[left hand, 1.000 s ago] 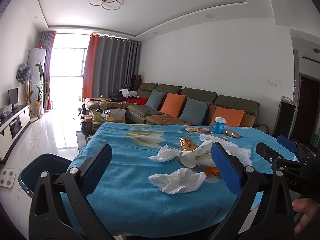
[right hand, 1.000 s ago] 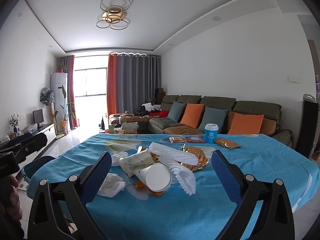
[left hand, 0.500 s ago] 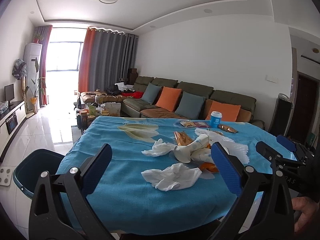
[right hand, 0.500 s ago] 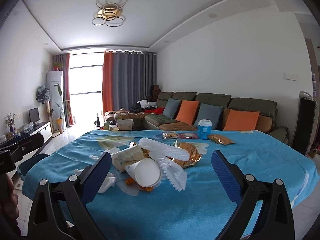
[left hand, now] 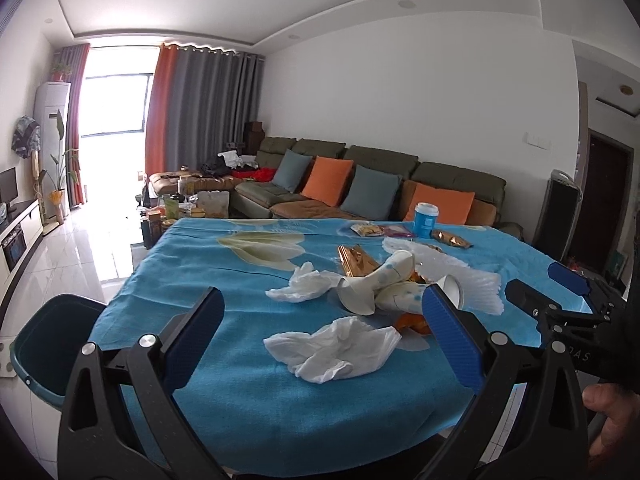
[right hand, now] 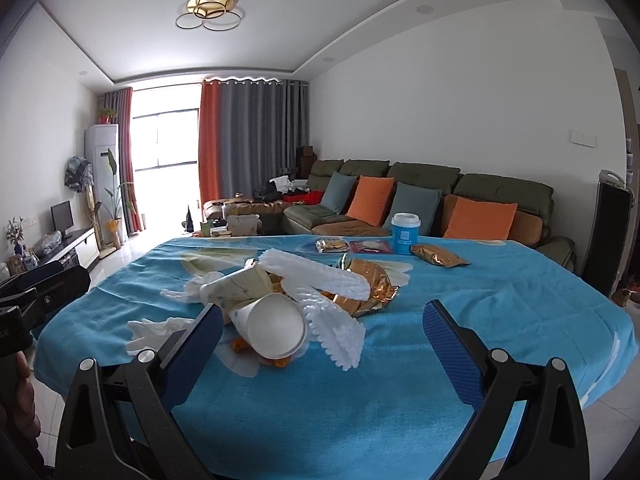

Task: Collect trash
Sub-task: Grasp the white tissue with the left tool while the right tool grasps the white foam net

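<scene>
A long olive-green sofa (right hand: 424, 196) is sitting against the white wall, orange cushions (right hand: 370, 200) resting on it, while grey and orange curtains (right hand: 248, 148) are hanging beside the bright window (left hand: 112, 108).

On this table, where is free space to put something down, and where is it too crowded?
Bare cloth lies right of the gold wrapper, toward the table's right edge, and left of the near tissue. The middle is crowded: paper cups, white foam, tissues.

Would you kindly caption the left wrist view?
Open left tool approaches crumpled tissue on blue tablecloth.
</scene>
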`<state>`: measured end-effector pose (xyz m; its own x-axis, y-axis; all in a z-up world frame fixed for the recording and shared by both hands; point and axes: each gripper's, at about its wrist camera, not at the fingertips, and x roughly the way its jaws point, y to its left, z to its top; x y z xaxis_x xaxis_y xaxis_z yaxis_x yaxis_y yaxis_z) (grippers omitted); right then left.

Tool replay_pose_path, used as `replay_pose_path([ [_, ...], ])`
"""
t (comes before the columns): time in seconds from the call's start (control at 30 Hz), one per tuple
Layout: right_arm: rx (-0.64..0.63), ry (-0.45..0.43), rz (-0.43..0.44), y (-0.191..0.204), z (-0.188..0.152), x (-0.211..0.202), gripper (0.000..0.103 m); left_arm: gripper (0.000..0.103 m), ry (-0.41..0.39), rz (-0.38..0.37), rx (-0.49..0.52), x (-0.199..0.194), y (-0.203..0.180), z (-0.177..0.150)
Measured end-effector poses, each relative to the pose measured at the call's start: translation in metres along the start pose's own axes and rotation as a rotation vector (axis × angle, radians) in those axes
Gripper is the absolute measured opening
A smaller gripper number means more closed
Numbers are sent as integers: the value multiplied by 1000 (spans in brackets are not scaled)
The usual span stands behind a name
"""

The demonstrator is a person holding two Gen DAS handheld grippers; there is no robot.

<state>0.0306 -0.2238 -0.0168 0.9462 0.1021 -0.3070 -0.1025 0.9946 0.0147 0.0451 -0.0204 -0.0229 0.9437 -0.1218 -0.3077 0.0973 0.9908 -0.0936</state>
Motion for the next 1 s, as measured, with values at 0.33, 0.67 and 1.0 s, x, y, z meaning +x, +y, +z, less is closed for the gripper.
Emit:
replay_pose_path([
  [0.33,-31,59,-17,-1,-3,25,96,97,88,-2,8,40,0,-6],
  [0.67,-64,124,-54,-5,-5,50,85,97,229,22,38,89,-1,-18],
  [1.0,-69,166,-26,-7,-9,65,36,93,351,36,57,124,-3,-32],
])
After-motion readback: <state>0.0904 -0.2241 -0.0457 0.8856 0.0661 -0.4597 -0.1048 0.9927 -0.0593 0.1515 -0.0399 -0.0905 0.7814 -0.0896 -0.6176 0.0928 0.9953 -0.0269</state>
